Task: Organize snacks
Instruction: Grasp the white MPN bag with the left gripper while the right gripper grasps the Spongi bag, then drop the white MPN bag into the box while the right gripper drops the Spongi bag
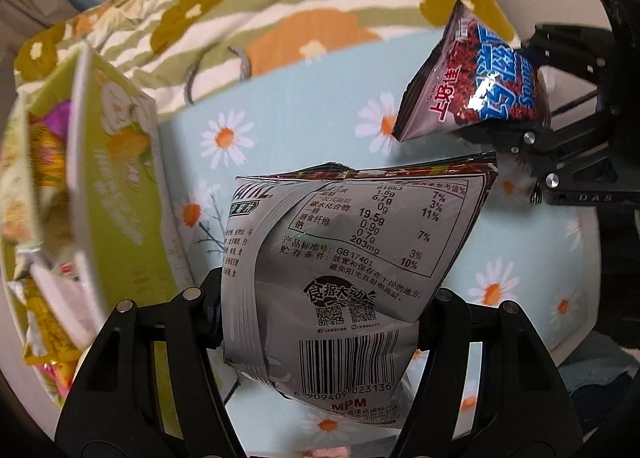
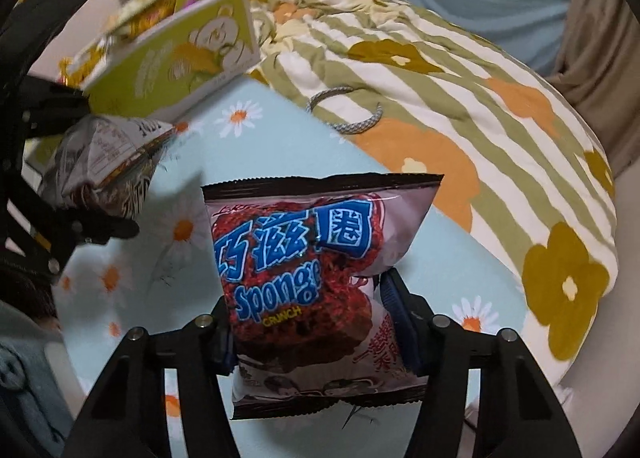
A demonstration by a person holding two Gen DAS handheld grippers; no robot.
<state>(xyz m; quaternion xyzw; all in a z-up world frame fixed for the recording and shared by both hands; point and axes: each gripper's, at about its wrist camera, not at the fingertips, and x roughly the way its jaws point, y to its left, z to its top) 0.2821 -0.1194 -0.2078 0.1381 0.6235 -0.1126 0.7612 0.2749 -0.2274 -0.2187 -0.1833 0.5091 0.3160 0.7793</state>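
While lifted clear of the daisy-print table (image 1: 300, 130), kept apart in separate grips, probably so as to be dropped one after the other into the green box (image 1: 120, 186). In the left gripper (image 1: 320, 322): fingers pressed onto the lower sides of a grey crisp bag (image 1: 340, 258), with printed back and barcode toward the camera and top seam pointing away. In the right gripper (image 2: 316, 334): fingers pinching a pink Sponge Crunch bag (image 2: 304, 258) near its bottom, likely gripped low to leave the free end leading into the box. Standing open at the table's left edge, already stuffed with yellow and pink packets too blurred to count. Counted: two grippers, two bags in the air, one apiece; one box; one cord loop (image 2: 344, 110) lying on the striped floral quilt (image 2: 440, 78) beyond the table. No loose snack seen on the table itself
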